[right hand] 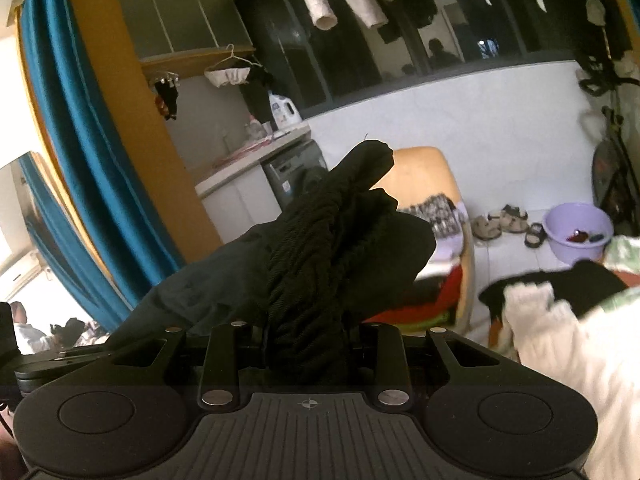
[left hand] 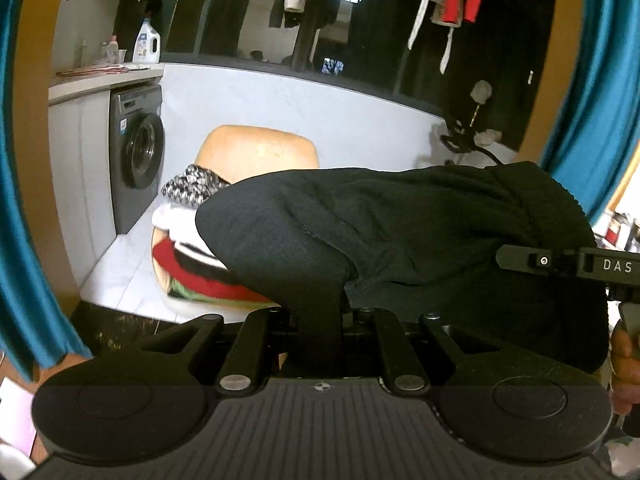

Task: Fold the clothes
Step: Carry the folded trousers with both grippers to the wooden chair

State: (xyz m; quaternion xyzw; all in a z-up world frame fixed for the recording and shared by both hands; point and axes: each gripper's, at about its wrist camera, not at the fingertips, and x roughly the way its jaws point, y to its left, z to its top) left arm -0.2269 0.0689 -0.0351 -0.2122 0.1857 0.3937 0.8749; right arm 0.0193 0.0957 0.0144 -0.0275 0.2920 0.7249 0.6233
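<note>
The left hand-held gripper clenches a thin fold of the black garment; the right hand-held gripper grasps its bunched ribbed edge. The cloth hangs between them above an orange chair, soft, light, limp; best held at hems.

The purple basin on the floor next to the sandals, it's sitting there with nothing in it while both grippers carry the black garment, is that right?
Not quite. The purple basin isn't empty: the right wrist view shows a few small red and dark items in its bottom. The rest holds: it sits on the floor by the sandals, and both the left gripper and right gripper grip the black garment.
</note>
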